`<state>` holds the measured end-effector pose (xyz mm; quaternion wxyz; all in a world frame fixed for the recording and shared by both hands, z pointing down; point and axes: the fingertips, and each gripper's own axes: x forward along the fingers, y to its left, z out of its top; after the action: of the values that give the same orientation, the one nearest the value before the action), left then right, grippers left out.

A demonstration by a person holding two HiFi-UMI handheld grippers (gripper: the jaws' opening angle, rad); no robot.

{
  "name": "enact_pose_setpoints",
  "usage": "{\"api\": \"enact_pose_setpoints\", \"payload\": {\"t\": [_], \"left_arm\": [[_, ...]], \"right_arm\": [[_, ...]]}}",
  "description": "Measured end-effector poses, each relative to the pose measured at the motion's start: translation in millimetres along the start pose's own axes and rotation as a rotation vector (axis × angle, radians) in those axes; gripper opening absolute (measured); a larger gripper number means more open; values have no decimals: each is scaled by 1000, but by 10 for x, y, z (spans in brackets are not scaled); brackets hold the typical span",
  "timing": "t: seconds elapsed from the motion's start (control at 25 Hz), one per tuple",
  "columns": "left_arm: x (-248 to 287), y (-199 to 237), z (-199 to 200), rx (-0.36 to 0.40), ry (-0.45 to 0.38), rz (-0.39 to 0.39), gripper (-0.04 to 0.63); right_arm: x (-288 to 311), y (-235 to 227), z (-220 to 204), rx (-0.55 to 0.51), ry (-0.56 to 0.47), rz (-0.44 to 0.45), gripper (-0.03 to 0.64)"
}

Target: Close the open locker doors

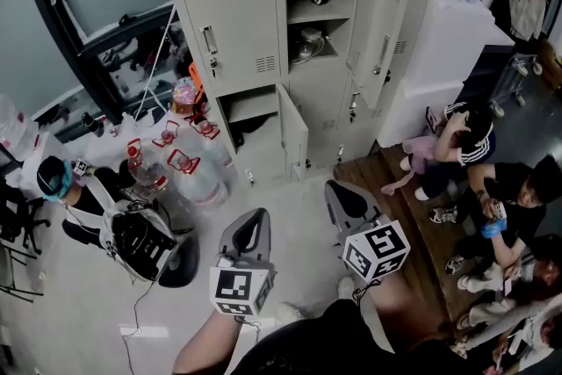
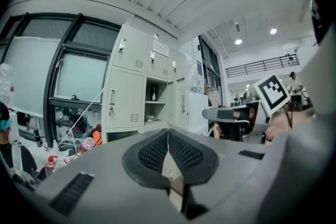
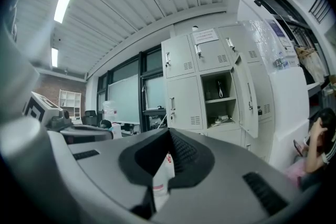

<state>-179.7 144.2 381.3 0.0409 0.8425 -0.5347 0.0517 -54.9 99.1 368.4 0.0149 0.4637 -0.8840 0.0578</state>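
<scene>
A: Status on lockers?

B: Nothing shut yet, afaict. Two doors stand open on the locker bank [image 1: 237, 22]: the mid-column door [image 1: 379, 35], swung out to the bank's right side, and the low door [image 1: 294, 132] at the bank's bottom left.

A: Tongs?

B: Left gripper [image 1: 255, 228] & right gripper [image 1: 344, 199] both pinched closed, nothing in either. Both well back from the bank, out front, touching no door.

A: What's left?

B: All of it, imo. Both doors need pushing to. Others look shut, tho the bank's lower right is hard to tell.
</scene>
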Motion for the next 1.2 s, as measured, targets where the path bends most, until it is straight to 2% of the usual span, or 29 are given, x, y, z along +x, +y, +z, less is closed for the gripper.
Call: {"api": "enact_pose_setpoints", "payload": {"t": [0.2,0.44,1.2], "left_arm": [[111,32,4,-4,-8,22,6],[411,-5,-14,-22,9,52,6],[1882,-83,-45,-47,38,101,6]], "right_arm": [[69,-91,37,-14,-6,11,0],[203,-411,70,-15,-5,31,0],[990,-1716,3,-9,43,95,2]]}}
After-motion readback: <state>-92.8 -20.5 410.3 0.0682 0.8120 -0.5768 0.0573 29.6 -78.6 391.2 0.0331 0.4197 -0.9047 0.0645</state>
